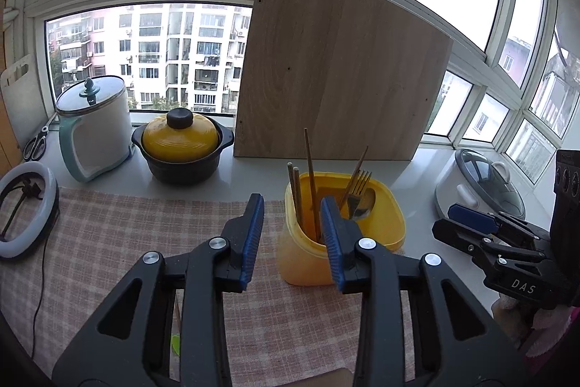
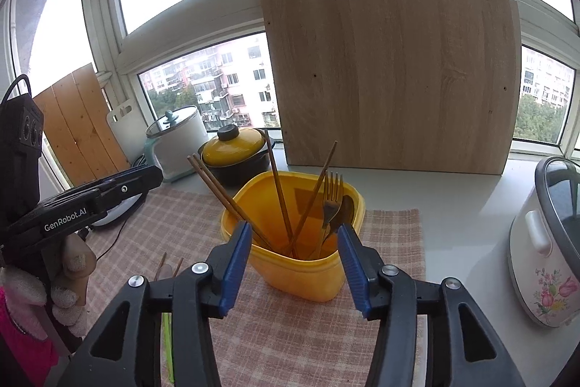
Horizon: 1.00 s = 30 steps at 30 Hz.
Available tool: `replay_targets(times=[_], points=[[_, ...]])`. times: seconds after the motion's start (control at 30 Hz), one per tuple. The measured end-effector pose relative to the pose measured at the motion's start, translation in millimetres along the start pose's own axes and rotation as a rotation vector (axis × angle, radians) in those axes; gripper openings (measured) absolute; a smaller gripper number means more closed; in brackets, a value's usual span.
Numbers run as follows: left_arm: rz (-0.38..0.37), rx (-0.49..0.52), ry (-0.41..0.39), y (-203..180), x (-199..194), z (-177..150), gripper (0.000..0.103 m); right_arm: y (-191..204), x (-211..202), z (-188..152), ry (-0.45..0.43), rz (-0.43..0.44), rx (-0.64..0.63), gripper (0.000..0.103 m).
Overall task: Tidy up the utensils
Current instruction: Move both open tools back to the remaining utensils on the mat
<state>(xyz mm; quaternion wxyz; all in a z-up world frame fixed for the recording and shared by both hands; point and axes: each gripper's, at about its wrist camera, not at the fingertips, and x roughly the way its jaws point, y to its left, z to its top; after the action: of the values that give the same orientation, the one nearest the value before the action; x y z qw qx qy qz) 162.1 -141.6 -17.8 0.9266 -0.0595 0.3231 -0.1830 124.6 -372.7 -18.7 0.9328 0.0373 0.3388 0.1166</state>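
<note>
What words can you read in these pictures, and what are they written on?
"DAS": white letters on the black right gripper, seen from the left wrist.
"GenRobot.AI": white letters on the black left gripper, seen from the right wrist.
No other text shows anywhere.

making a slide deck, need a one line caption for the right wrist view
Open right hand-held gripper facing a yellow holder of chopsticks, fork and spoon on a checked cloth.

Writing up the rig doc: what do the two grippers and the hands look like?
Both the left gripper and right gripper have black frames, silver pivot bolts and blue ribbed pads. White "GenRobot.AI" and "DAS" lettering on the sides. Left hand wears a light knit glove, pink sleeve.
</note>
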Motion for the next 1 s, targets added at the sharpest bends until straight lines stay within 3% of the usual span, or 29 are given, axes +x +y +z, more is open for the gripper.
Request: replay_targets(times=[0.1, 0.17, 0.37, 0.57, 1.0], points=[[0.029, -0.013, 0.021, 18, -8, -8, 0.040, 7, -2, -4, 0.000, 0.002, -0.011, 0.059], [0.040, -0.033, 0.036, 32, -12, -12, 0.040, 10, -1, -7, 0.003, 0.007, -0.011, 0.069], [0.090, -0.089, 0.074, 75, -23, -28, 0.040, 25, 3, -17, 0.027, 0.051, -0.032, 0.079], [0.146, -0.142, 0.146, 112, -27, -54, 0.040, 39, 16, -29, 0.068, 0.099, -0.030, 0.079], [0.168, -0.258, 0.293, 166, -5, -104, 0.040, 94, 58, -57, 0.194, 0.204, -0.053, 0.077]])
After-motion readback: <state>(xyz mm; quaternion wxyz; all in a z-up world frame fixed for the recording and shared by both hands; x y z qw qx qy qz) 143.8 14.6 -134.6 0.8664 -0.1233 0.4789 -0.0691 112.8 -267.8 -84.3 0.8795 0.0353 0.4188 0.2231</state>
